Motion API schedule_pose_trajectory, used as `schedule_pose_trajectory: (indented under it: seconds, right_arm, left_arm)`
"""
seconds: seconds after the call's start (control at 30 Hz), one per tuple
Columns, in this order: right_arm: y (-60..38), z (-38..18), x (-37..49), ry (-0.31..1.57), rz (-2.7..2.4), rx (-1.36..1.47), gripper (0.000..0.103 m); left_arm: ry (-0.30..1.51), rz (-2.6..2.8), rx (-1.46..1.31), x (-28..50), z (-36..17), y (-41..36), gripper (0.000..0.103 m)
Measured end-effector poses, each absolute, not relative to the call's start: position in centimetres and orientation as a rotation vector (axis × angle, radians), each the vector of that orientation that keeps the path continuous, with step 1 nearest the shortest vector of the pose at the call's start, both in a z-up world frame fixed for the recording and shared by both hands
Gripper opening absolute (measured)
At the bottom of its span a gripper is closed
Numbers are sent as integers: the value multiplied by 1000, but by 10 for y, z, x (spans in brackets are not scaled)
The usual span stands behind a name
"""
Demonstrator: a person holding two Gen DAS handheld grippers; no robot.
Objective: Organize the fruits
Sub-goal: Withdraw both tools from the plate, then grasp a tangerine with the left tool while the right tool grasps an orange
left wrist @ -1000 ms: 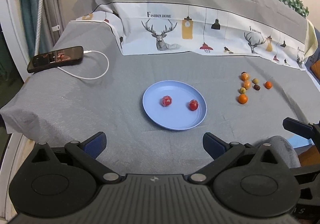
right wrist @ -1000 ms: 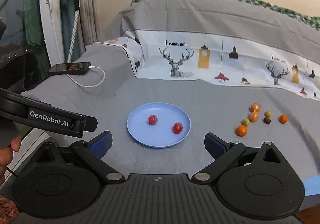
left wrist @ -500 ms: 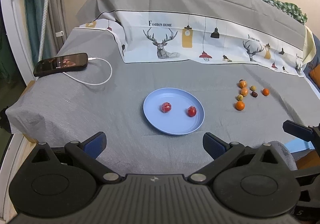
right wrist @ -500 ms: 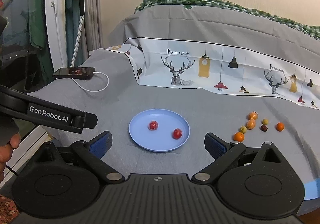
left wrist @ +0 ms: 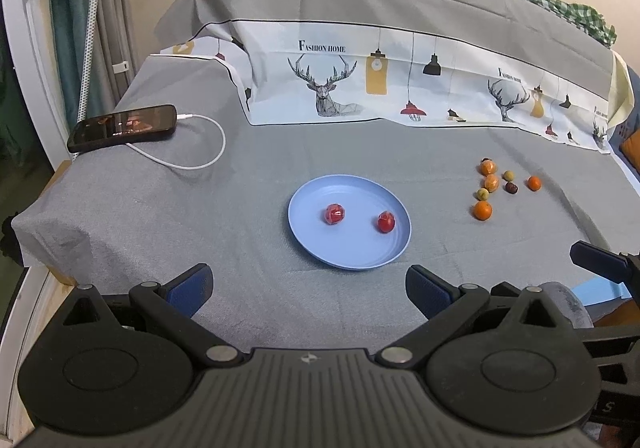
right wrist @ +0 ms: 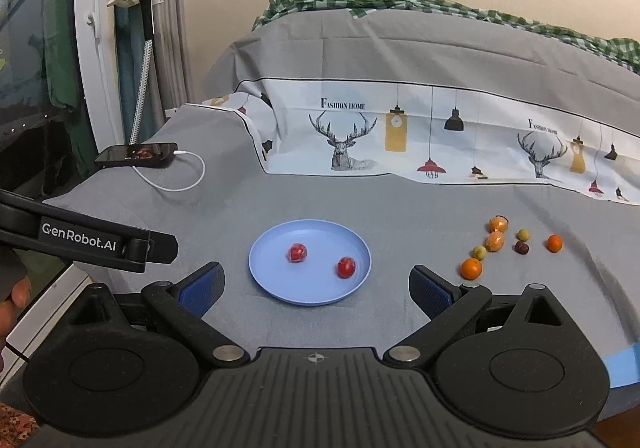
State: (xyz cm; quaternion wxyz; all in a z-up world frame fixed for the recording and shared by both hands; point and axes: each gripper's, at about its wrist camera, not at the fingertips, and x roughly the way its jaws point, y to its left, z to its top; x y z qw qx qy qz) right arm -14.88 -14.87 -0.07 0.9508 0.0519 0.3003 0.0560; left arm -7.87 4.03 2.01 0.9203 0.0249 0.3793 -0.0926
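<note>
Hovering back from the fruit, both claws spread wide and empty: left claw (left wrist: 308, 282) and right claw (right wrist: 316, 282) each sit low at the near edge of the bed, neither touching anything. Blue plate (right wrist: 310, 262) lies mid-surface with two red fruits (right wrist: 297, 252) in it, apart from each other. Loose cluster of small fruits (right wrist: 496, 241) sits well to the right of the plate on the cloth: several orange ones, two greenish, one dark.

Judged step: reach for the next loose fruit, likely with the right claw since the cluster is on its side. The nearest orange fruit (right wrist: 471, 268) is the easy pick, standing a bit clear of the rest. To do it well, come down from above, straddle it with the fingers, close gently; round fruit rolls on soft fabric, so centre it before squeezing and avoid nudging the neighbours. Set it down low in the plate, away from the two red ones, so nothing rolls over the rim.

Surface is a grey bedsheet (left wrist: 240, 208), soft, slightly wrinkled. A printed deer-and-lamp cover drapes over a raised bulk behind. Phone (left wrist: 122, 128) on a white charging cable lies at far left. Curtain and a white frame on the left, plain wall behind.
</note>
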Motion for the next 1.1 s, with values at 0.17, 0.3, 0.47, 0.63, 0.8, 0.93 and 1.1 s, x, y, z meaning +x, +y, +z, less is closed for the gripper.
schedule_pose_trajectory:
  seconds: [0.17, 0.3, 0.47, 0.63, 0.8, 0.93, 1.1]
  right_arm:
    - [-150, -5, -143, 628, 113, 118, 99]
    - [-157, -14, -137, 663, 99, 147, 99]
    - [-173, -27, -129, 691, 64, 212, 99]
    - [-197, -43, -120, 723, 16, 288, 99]
    - [-228, -51, -112, 711, -62, 304, 99]
    - [-266, -60, -102, 710, -162, 328, 99]
    - [-324, -71, -93, 690, -305, 384, 99]
  left_arm:
    - [794, -195, 62, -73, 15, 38, 102]
    - [821, -192, 79, -67, 9, 33, 102]
    - [849, -185, 98, -58, 2, 24, 102]
    - [886, -183, 123, -43, -4, 8, 102]
    - [904, -198, 130, -19, -4, -16, 103]
    - [908, -247, 153, 3, -4, -52, 102]
    - [915, -341, 171, 38, -3, -110, 102]
